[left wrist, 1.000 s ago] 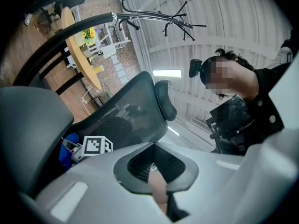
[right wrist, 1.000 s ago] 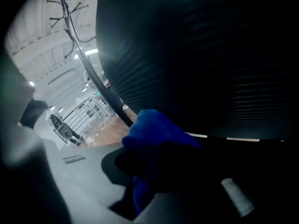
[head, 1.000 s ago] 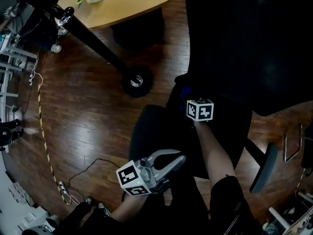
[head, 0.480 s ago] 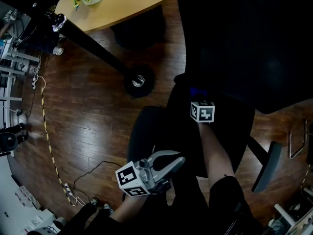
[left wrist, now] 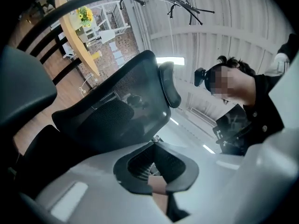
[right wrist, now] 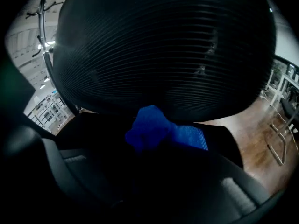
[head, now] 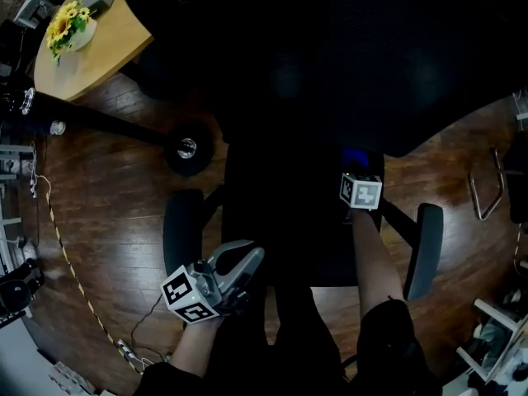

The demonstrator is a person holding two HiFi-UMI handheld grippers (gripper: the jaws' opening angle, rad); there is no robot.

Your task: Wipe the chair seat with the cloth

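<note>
Whereas a second ago the right gripper [right wrist: 150, 143] worked midway along the chair seat's [head: 289, 213] back edge, it now sits at the back right corner, under the backrest [right wrist: 163, 45]. Its jaws are clamped on the bunched blue cloth [right wrist: 148, 126], one flap lying flat on the seat.

Judgement: wiping stroke in progress along the back edge.

Left gripper [head: 243, 258]: jaws together, empty, off the seat's front left corner.

Seat: black, matte.

Room: dark plank floor [head: 107, 196], wooden table [head: 99, 44] with yellow flowers [head: 68, 21].
</note>
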